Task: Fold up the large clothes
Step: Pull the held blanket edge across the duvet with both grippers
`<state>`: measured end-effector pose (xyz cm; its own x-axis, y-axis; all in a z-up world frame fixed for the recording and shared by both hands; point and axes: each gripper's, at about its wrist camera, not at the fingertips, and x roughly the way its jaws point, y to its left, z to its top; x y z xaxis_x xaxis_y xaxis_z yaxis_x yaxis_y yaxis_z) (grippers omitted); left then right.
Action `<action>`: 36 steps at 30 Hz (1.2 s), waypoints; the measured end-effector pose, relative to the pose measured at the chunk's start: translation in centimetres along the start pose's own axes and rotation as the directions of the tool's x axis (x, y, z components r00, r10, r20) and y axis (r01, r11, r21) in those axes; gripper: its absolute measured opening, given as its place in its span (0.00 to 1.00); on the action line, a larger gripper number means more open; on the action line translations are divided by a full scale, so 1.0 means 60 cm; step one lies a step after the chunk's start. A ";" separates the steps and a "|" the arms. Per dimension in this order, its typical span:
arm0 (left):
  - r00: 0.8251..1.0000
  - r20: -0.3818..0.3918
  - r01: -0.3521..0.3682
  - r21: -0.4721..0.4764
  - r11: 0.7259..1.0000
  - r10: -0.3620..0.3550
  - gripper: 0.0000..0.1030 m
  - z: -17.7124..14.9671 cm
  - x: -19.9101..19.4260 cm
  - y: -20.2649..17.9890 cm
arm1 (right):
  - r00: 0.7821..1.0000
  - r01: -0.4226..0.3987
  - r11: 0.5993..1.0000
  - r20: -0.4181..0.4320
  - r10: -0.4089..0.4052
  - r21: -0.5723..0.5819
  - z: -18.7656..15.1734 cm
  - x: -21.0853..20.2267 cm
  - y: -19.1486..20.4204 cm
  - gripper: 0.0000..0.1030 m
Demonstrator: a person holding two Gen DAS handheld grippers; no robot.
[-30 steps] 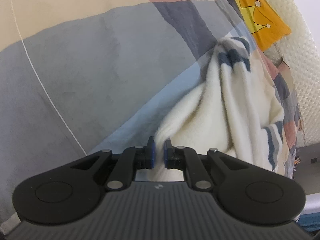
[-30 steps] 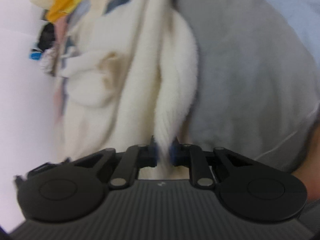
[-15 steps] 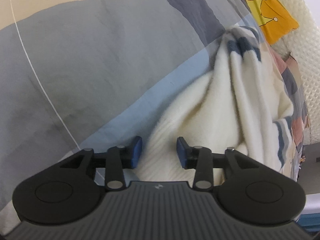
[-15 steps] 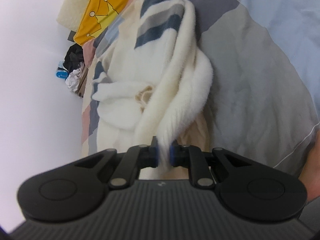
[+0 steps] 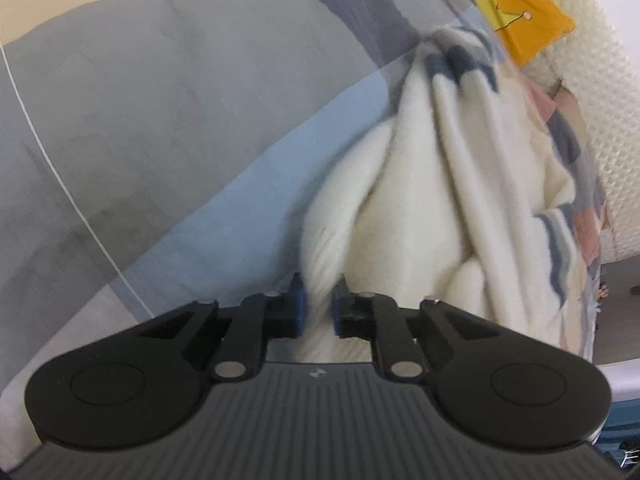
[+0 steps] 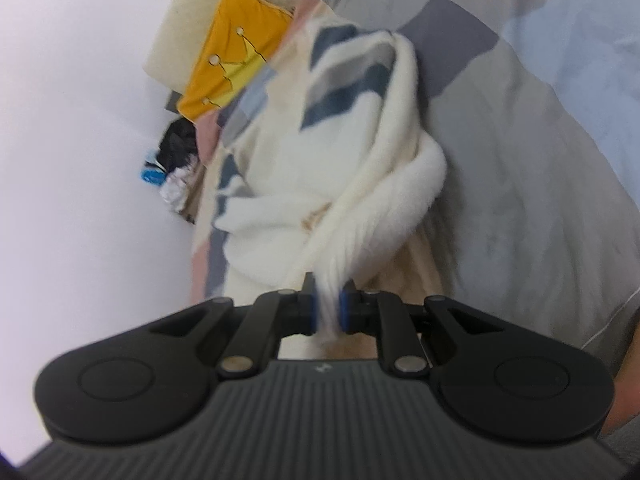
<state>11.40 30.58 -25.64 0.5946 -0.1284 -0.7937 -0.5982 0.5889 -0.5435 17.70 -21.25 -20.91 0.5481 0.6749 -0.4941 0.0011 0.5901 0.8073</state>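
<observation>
A fluffy cream sweater [image 5: 400, 208] with navy and grey stripes lies bunched in long folds on the bed. My left gripper [image 5: 319, 300] is closing its jaws on a ribbed edge of the sweater, and the blue pads [image 5: 299, 312] pinch the cloth. In the right wrist view the same sweater [image 6: 332, 160] stretches away from my right gripper [image 6: 328, 304], which is shut on another edge and holds it a little above the cover. The rest of the sweater's outline is hidden in its own folds.
A patchwork bed cover [image 5: 160, 120] in grey, blue, beige and navy lies under everything. A yellow crown pillow [image 6: 236, 68] and a cream textured cushion [image 5: 600, 100] sit at the bed's head. Dark clutter [image 6: 172, 160] lies beside the bed by the white wall.
My left gripper opened wide, shifted along the sweater's edge and closed on it again. My right gripper lifted and tilted up, keeping its hold, so the wall and pillow came into view.
</observation>
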 end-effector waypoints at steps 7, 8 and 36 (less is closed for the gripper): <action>0.961 0.121 0.263 -0.146 0.954 -0.247 0.10 0.027 -0.093 0.015 | 0.994 -0.096 0.995 0.051 0.098 -0.039 0.022 -0.041 0.036 0.12; 0.955 0.135 0.284 -0.144 0.948 -0.265 0.10 0.029 -0.105 0.010 | 0.991 -0.111 0.992 0.063 0.115 -0.054 0.028 -0.051 0.045 0.12; 0.843 0.241 0.514 -0.096 0.852 -0.481 0.09 -0.072 -0.344 -0.014 | 0.968 -0.209 0.976 0.150 0.199 0.054 0.019 -0.278 0.077 0.11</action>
<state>-2.72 29.28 -10.00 0.9186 -0.1990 -0.3413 -0.2556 0.3594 -0.8975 9.50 -30.29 -8.57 0.6563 0.7047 -0.2695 -0.0685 0.4114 0.9089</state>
